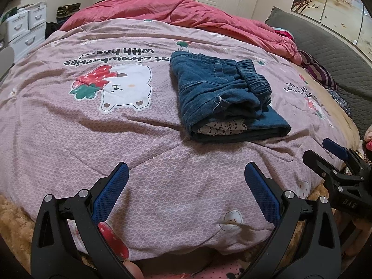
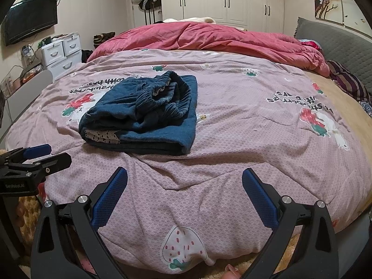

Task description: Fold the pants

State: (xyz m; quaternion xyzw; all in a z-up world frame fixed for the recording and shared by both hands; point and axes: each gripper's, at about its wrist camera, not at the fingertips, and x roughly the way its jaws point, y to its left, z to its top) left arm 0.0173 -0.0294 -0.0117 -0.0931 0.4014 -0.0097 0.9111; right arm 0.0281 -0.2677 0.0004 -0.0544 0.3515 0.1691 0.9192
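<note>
Pink quilt bears one folded pants (two tongs gaping).

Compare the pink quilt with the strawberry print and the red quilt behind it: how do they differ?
The pink quilt is spread fairly flat, while the red quilt is bunched in folds. The pink quilt is printed with strawberries, bears and text; the red quilt is plain. The folded pants rest on the pink quilt; none lie on the red quilt. Both quilts lie on the same bed.

Both views bedward, sharing pants
</note>
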